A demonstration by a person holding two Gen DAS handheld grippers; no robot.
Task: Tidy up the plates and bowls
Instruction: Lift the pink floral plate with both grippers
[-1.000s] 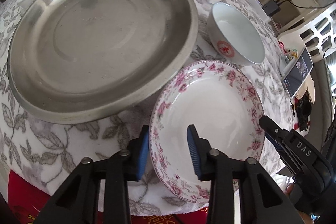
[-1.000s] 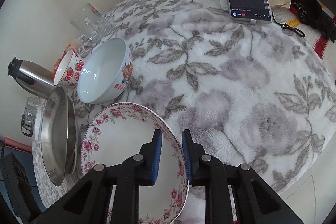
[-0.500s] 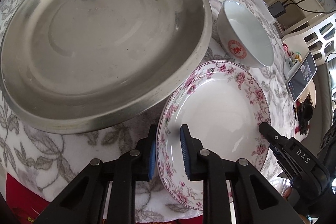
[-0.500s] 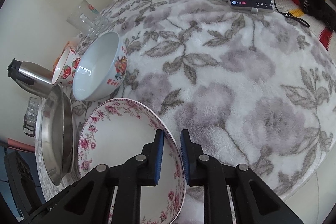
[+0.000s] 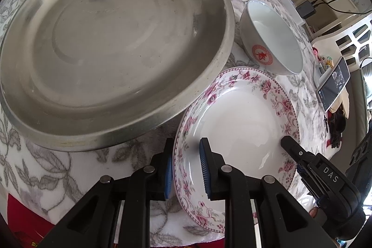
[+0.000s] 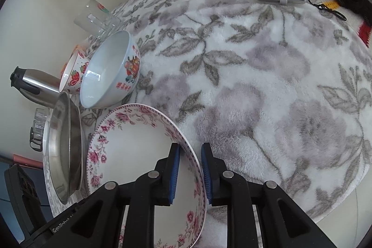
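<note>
Grippers are pinching opposite rims of the floral plate [image 5: 241, 117]: left gripper [image 5: 186, 164] nearest the steel tray [image 5: 111, 43], right gripper [image 6: 190, 169] opposite. White bowl [image 5: 272, 38] is sitting just beyond the plate.

Floral plate [image 5: 241, 122] on the tablecloth [image 6: 255, 85], steel tray [image 5: 111, 43] just left of the plate, its rim overlapping it, rice bowl [image 5: 272, 38] behind the plate, phone [image 5: 333, 85] far right of it
</note>
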